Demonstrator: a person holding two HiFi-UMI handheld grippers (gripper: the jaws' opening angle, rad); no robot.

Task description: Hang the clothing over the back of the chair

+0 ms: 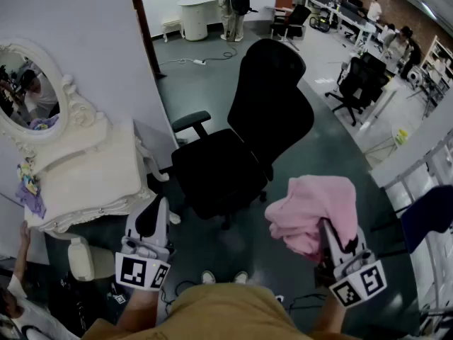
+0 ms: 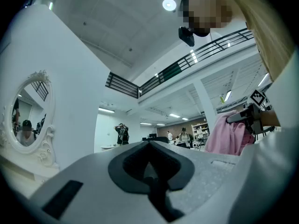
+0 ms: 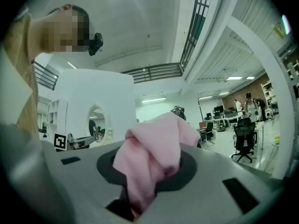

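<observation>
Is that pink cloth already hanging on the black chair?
No, the pink cloth is bunched in the right gripper, short of the chair.

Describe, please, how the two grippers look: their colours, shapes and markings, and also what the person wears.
The left gripper and the right gripper both have whitish-grey bodies with black inserts, and both narrow towards the jaws. At the rear of each sits a marker cube, white with black square patterns. No cables show on them. The person wears a tan garment.
</observation>
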